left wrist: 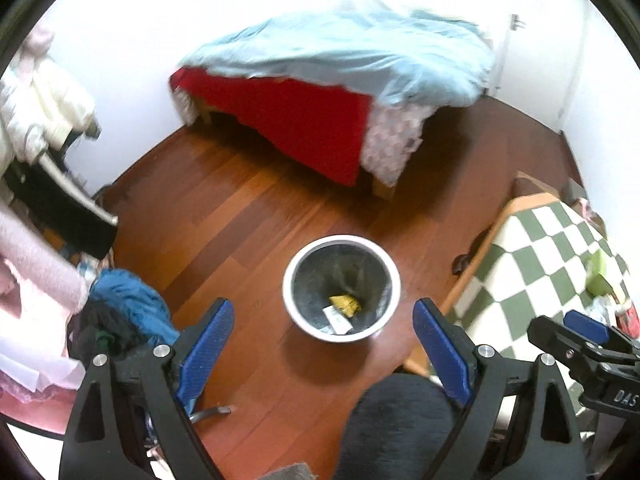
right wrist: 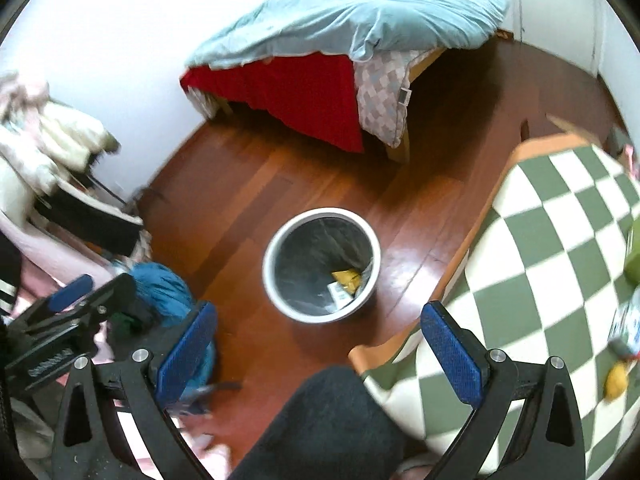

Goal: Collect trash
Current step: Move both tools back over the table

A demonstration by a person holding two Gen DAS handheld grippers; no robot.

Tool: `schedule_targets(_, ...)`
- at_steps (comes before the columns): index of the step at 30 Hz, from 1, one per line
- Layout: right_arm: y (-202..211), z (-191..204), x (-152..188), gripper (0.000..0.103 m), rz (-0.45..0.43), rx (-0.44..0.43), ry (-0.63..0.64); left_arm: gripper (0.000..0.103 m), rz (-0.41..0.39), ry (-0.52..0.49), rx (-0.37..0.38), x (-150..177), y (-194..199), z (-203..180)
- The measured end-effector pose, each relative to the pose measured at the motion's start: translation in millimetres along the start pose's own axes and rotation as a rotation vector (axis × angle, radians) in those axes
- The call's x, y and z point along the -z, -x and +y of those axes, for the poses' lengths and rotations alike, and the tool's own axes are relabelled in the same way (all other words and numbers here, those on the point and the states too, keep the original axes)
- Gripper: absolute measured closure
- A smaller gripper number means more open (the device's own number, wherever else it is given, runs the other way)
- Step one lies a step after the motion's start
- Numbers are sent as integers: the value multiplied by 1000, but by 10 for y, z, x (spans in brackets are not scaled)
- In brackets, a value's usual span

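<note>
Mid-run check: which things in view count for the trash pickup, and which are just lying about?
For the job:
- white bin, floor
- yellow wrapper and white paper scrap, already binned
- left claw, right claw, both open, empty

Lying about:
- bed
- checkered tablecloth
- blue clothes pile

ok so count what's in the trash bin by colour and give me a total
Yellow wrapper: 1
White slip of paper: 1
Total: 2 pieces in the trash bin
</note>
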State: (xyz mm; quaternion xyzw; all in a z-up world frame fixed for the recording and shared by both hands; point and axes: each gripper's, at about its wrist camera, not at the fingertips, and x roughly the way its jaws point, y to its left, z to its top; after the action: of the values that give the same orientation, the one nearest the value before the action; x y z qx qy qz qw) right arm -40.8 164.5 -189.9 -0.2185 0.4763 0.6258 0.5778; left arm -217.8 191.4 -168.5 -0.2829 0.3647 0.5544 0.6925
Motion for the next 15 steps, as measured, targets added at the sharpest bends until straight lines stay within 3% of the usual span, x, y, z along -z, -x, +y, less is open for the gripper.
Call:
schedule_targets(4, 382, -332, 209, 0, -38, -8, -90, 12, 6, -95, 74, 55, -26, -589)
schedule_targets(8, 823, -942, 505, 0, -75, 62, -218, 12, 88, -202, 174, 191, -265, -1384)
schedule_targets(15, 1536, -2545, 1232, 0, -125, 331, -544, 12, 211, -392, 320, 625, -493, -2871)
